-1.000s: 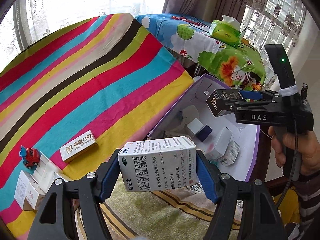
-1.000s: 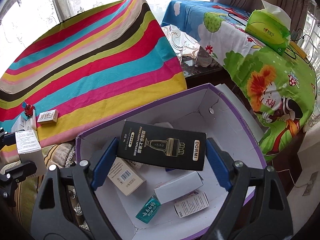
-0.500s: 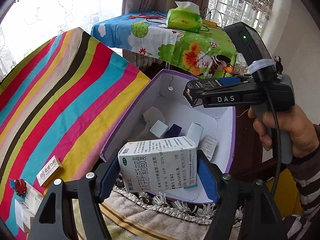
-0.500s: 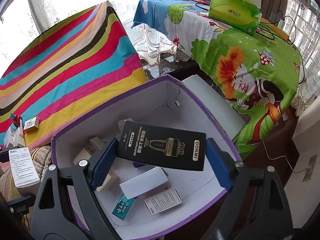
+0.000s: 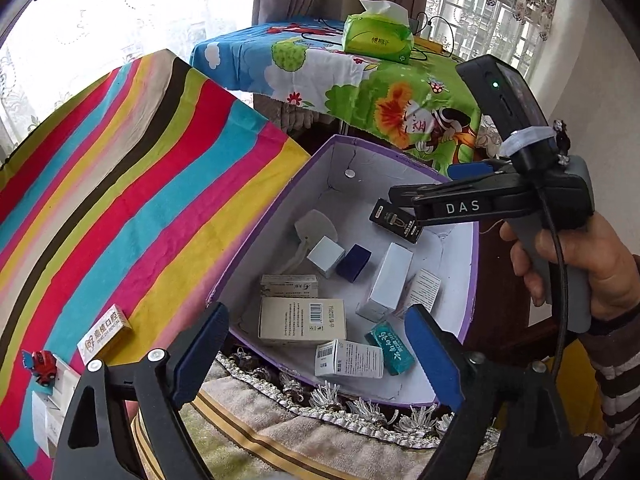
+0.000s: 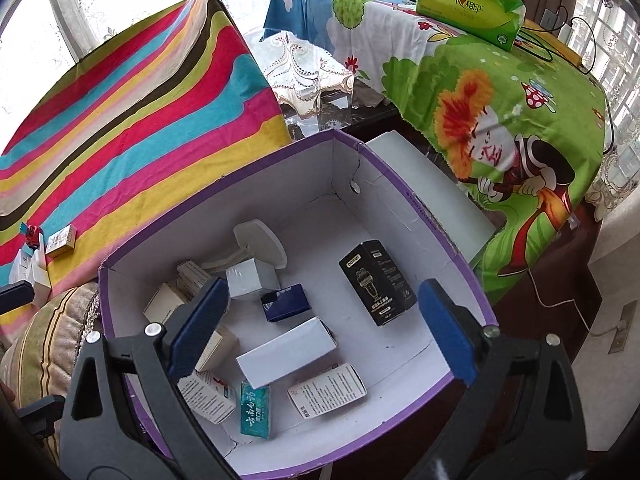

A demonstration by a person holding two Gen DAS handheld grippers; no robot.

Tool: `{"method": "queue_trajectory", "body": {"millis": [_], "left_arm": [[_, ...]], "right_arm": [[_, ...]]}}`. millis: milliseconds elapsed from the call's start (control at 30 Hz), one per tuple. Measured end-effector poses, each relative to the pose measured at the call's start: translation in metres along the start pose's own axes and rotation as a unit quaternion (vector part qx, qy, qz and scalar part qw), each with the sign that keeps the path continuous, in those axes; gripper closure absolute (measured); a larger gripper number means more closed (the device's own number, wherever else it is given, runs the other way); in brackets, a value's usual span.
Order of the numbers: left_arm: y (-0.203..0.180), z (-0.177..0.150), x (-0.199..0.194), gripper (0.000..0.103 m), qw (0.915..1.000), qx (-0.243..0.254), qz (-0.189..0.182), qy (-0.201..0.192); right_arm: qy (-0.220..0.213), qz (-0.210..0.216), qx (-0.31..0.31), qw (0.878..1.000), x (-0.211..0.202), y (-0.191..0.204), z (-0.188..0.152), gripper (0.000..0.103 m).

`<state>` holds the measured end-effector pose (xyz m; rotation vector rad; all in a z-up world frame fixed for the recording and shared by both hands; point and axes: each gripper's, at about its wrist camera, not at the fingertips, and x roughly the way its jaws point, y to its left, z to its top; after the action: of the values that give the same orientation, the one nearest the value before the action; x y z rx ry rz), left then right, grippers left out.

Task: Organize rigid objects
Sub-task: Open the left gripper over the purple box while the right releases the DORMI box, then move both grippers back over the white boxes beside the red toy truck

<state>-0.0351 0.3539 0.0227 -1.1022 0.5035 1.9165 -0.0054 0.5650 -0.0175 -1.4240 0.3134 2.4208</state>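
Both your left gripper (image 5: pixel 316 354) and right gripper (image 6: pixel 322 330) hang wide open and empty over the purple box (image 6: pixel 436 224); the black box (image 6: pixel 378 282) lies inside. Next, fetch the small box (image 5: pixel 105 334) on the striped cloth (image 5: pixel 132 184).

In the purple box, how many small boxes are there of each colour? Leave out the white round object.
White or cream boxes: 6
Black box: 1
Dark blue box: 1
Teal box: 1
Total in the purple box: 9
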Motion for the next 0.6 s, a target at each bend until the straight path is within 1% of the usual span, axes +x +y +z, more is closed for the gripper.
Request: {"method": "queue_trajectory", "body": {"millis": [133, 300, 367, 467, 600], "left_arm": [[0.016, -0.003, -0.006, 0.012, 0.9997, -0.020, 0.012, -0.008], [0.038, -0.010, -0.017, 0.012, 0.9986, -0.046, 0.018, -0.021], [0.049, -0.014, -0.022, 0.012, 0.9977, -0.056, 0.027, -0.025], [0.070, -0.022, -0.031, 0.012, 0.9957, -0.075, 0.042, -0.033], [0.101, -0.034, -0.045, 0.012, 0.9907, -0.114, 0.061, -0.041]], "right_arm": [[-0.003, 0.011, -0.011, 1.000, -0.003, 0.012, 0.002, 0.006], [-0.006, 0.026, -0.037, 0.999, -0.008, 0.038, 0.003, 0.006], [-0.007, 0.033, -0.046, 0.998, -0.010, 0.049, 0.003, 0.006], [-0.008, 0.045, -0.066, 0.997, -0.013, 0.070, 0.004, 0.006], [-0.006, 0.060, -0.096, 0.994, -0.015, 0.101, 0.003, 0.006]]}}
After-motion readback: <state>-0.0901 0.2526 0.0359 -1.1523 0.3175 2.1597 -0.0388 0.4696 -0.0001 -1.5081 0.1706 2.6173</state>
